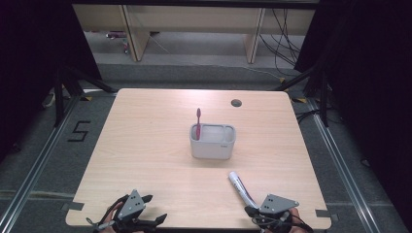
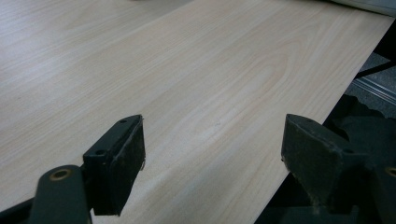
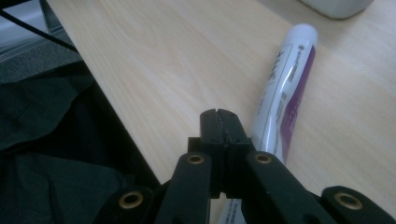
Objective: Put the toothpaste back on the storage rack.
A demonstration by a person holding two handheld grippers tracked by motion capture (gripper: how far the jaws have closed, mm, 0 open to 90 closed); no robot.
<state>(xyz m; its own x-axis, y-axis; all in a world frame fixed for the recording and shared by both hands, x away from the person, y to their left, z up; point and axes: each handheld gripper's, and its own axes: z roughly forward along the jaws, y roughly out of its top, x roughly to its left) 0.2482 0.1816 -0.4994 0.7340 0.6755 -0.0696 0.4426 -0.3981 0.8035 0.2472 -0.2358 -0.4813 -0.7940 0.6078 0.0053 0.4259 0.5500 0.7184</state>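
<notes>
A white toothpaste tube (image 1: pixel 239 187) with purple print lies on the wooden table (image 1: pixel 145 145) near the front right. In the right gripper view the tube (image 3: pixel 286 88) runs along the right side of my right gripper (image 3: pixel 218 114) and passes under it. That gripper's jaws are pressed together with nothing between them. From above, the right gripper (image 1: pixel 250 211) sits at the tube's near end. My left gripper (image 1: pixel 154 208) rests at the front left, and its jaws stand wide open over bare wood (image 2: pixel 212 135). A red toothbrush (image 1: pixel 198 120) stands upright in a grey holder (image 1: pixel 212 145) at mid-table.
A round cable hole (image 1: pixel 236 103) sits near the table's far edge. Both grippers are close to the front edge, with dark cloth just beyond it. Bare wood lies between the holder and the grippers.
</notes>
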